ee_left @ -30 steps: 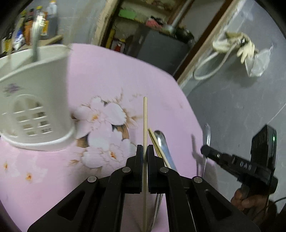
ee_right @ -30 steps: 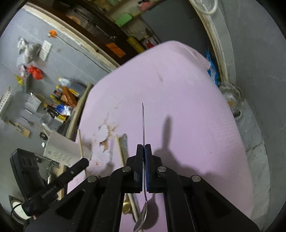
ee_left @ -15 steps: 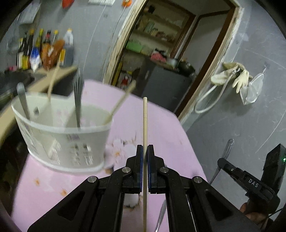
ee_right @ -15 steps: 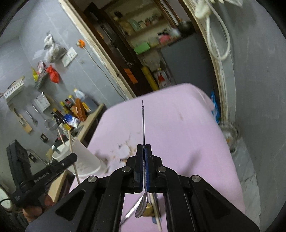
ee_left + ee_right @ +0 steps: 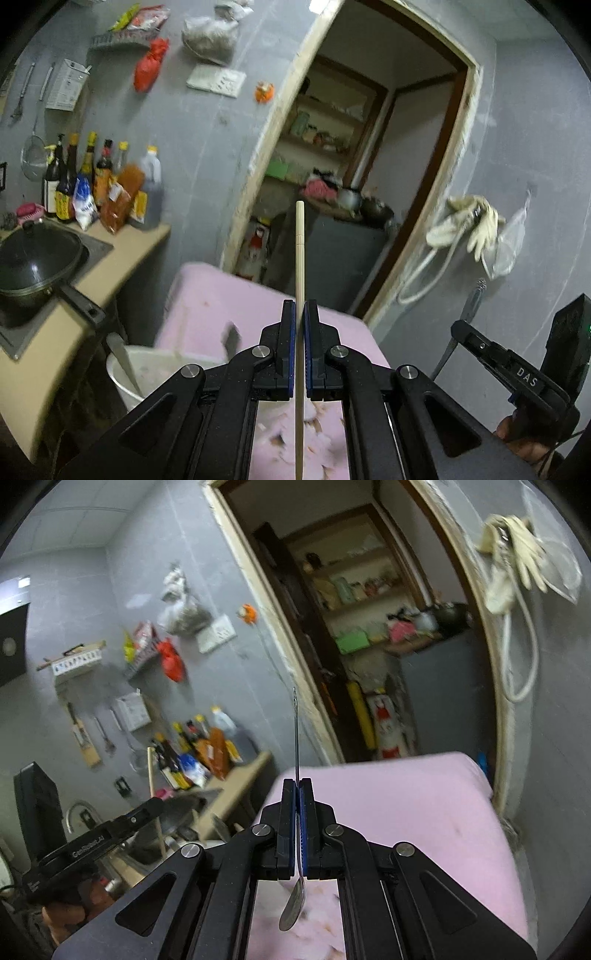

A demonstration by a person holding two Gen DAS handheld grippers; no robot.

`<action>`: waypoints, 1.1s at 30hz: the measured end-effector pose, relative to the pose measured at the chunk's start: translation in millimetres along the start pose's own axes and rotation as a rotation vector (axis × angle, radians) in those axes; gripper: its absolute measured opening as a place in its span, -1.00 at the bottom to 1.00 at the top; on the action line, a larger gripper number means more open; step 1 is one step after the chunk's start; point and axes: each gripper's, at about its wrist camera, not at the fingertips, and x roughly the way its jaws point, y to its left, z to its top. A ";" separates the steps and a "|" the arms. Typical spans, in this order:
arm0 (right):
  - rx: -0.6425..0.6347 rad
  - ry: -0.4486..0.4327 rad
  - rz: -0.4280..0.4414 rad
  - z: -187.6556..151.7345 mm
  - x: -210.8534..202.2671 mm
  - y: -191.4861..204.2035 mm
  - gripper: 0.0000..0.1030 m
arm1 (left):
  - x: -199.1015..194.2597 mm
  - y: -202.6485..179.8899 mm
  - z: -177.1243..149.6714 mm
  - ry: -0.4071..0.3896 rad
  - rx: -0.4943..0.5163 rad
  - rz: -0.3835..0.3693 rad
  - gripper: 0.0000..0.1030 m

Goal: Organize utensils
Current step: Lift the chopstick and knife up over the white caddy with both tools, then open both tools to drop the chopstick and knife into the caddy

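Left gripper [image 5: 300,314] clamped tight on a pale wooden chopstick [image 5: 300,258], jaws pinched to a sliver, stick running straight up between them and poking out past the tips toward the doorway [image 5: 373,155]. Lower end of the stick trailing down below the jaws, over the pink floral tablecloth [image 5: 221,295].

Down at lower left, white utensil holder [image 5: 125,373] sitting on the table, blurred, with what looks like a spoon handle [image 5: 122,358] leaning out of it; hard to be sure in this smear.

Right gripper [image 5: 297,794] closed hard on a metal spoon [image 5: 293,904], thin handle up through the pads and out ahead, bowl hanging beneath the jaws above the pink cloth. Both utensils carried clear of the table, no contact with it.

Seen from the left camera, right gripper off to the right edge, a hand [image 5: 524,439] wrapped round its grip, spoon handle slanting up from its tip.

Behind: black wok [image 5: 37,266] on the counter, sauce bottles [image 5: 96,184] beside the wall, gloves [image 5: 465,225] hanging right of the door frame.
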 end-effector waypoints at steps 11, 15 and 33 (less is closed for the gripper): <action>-0.073 -0.052 -0.006 2.9 56.4 67.7 -1.00 | -4.4 109.1 40.4 -0.127 -0.098 0.140 -0.96; -0.088 -0.043 -0.057 -8.0 74.1 75.5 -1.00 | 1.1 137.1 41.5 -0.138 -0.116 0.158 -0.96; -0.201 0.058 -0.156 -58.7 121.0 87.8 -0.99 | 40.7 121.1 -5.7 -0.136 0.064 0.167 -0.96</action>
